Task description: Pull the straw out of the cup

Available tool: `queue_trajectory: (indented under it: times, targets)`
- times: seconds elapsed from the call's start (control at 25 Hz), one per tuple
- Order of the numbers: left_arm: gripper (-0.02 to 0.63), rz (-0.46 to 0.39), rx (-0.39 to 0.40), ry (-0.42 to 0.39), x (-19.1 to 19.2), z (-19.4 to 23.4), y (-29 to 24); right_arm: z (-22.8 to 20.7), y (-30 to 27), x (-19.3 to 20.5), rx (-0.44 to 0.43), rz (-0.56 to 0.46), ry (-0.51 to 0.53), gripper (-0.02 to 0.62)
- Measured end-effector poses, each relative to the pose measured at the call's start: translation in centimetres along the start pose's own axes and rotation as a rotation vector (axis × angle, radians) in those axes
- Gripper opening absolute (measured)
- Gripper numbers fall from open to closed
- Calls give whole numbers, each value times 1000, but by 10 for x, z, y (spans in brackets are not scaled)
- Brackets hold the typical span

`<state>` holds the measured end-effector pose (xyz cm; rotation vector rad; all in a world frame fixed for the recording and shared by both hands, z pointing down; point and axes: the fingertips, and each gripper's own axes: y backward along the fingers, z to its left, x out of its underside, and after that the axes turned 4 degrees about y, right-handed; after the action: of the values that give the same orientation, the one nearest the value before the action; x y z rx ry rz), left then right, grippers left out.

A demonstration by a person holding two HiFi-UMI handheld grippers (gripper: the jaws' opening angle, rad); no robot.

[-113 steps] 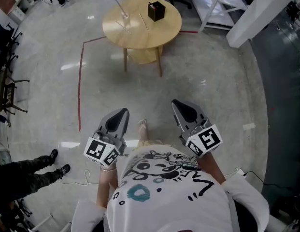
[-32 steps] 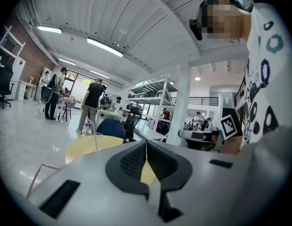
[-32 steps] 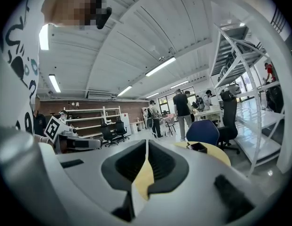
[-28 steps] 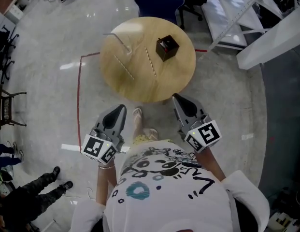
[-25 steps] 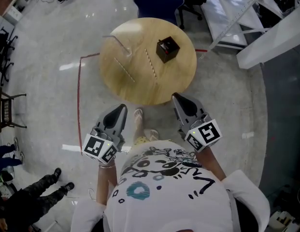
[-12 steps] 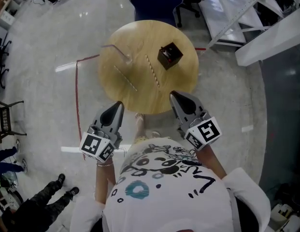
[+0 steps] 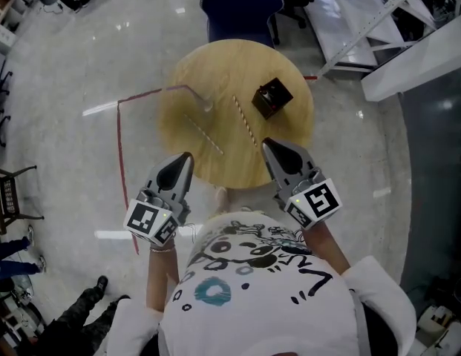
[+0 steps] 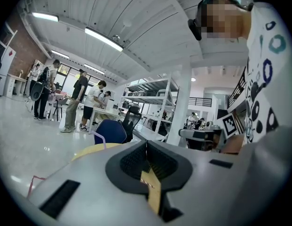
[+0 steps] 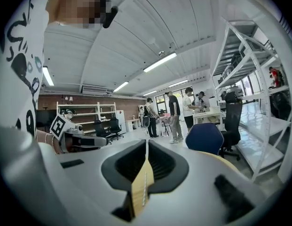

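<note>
The round wooden bench [image 7: 282, 136] filled the middle of the head view, and nothing on it looked disturbed, so by my reading the task had not really begun. The left gripper [image 7: 185, 157] and the right gripper [image 7: 268, 144] were held out side by side in front of the person, with their tips showing over the bench's near edge. Each gripper's own view showed its jaws pressed together with nothing between them.

A black box [image 7: 272, 99] sat on the bench's right half. Left of it, on the far-left part of the top, stood the clear cup [image 7: 207, 107], well apart from both grippers. The pale purple straw [image 7: 178, 88] was in the cup, its long end leaning out to the left beyond the rim. Two loose striped straws [image 7: 246, 121] lay flat between the cup and the near edge.

What was left appeared to be everything: closing in on the cup, spreading a gripper's jaws, pinching the straw and drawing it clear.
</note>
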<state>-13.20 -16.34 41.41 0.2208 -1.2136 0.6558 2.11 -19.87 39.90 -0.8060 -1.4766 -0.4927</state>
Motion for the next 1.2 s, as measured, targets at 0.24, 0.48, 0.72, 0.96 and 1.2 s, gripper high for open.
queue_trajectory:
  times: [0.24,0.48,0.72,0.96,1.2]
  targets:
    - [17,-10,-13,15,-11,47,3,6,-50,-9,-21,-5,10,32]
    - [17,-8,-34,33,-14,93,6,15,-103,-7,-70,38,40,32]
    - [18,-4,-44,52,-15,132,3,15,-151,0,-84,85,63,33]
    - [18,-4,-53,81,-11,162,-3,14,-195,12,-110,147,100,79]
    - [18,16,-70,95,-14,178,-21,6,-232,24,-148,211,152,107]
